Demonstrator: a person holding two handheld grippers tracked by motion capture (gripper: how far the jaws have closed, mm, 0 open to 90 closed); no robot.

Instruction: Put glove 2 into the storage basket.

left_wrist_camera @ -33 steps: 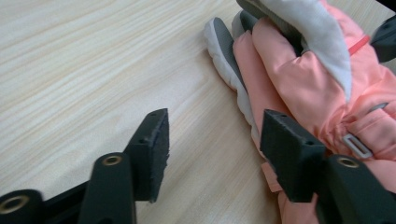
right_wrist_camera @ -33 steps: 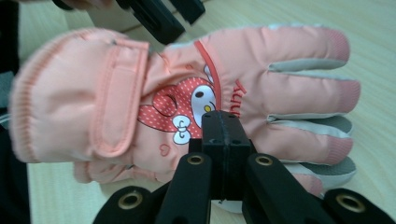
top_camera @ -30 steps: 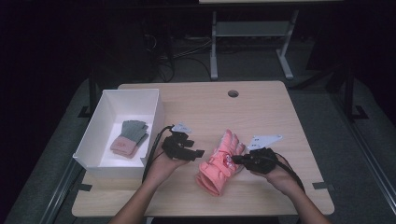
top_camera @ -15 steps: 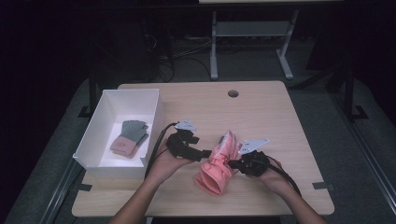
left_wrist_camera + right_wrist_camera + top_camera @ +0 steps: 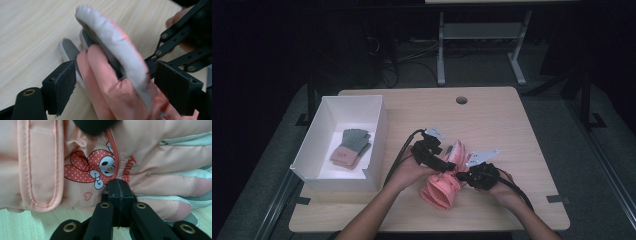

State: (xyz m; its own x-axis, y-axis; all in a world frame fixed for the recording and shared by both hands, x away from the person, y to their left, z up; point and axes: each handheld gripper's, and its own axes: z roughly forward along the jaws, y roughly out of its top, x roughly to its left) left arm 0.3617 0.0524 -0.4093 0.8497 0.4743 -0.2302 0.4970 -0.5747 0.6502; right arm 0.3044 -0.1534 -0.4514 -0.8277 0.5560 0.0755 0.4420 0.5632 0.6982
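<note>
Two jaws of the left gripper [image 5: 117,92] astride the pink glove [image 5: 112,82].

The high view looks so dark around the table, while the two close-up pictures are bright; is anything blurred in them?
High view: lit table, black surroundings, small but sharp. Left gripper view: the pink glove is soft and out of focus. Right gripper view: evenly lit, the glove's cartoon print is crisp, with no glare.

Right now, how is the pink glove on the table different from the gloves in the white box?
The pink glove lies on the bare table; the grey gloves rest inside the white box. The pink glove is puffy, with a cartoon picture; the grey gloves look flat, with pinkish cuffs. The hand-held grippers are at the pink glove; the grey gloves lie alone.
</note>
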